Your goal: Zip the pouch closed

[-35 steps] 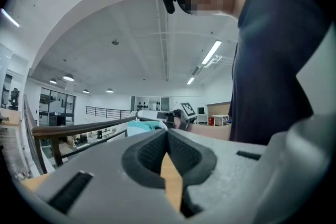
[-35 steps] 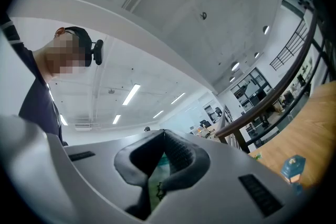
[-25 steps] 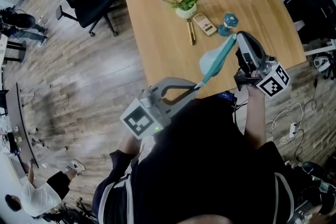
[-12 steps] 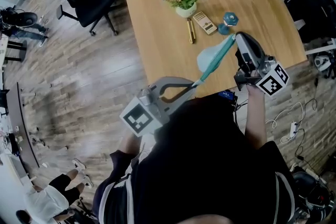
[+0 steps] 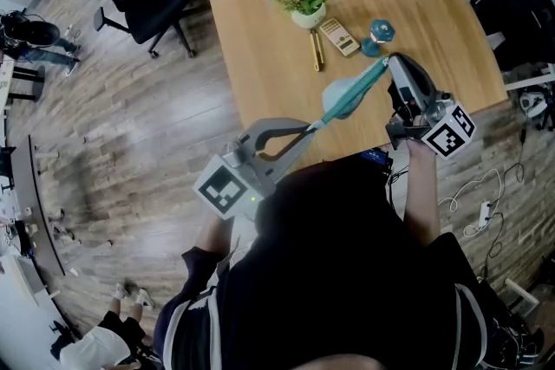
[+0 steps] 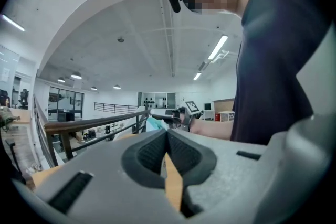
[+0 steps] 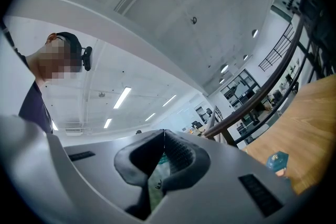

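Aloft, teal pouch between left hand-held gripper and right hand-held gripper

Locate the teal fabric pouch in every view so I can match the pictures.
Head view: teal fabric pouch, centre, stretched between left hand-held gripper and right hand-held gripper.
Left gripper view: teal sliver just beyond the jaw tips.
Right gripper view: low centre, pinched between the jaws.
Shared landmark: the person's dark shirt.
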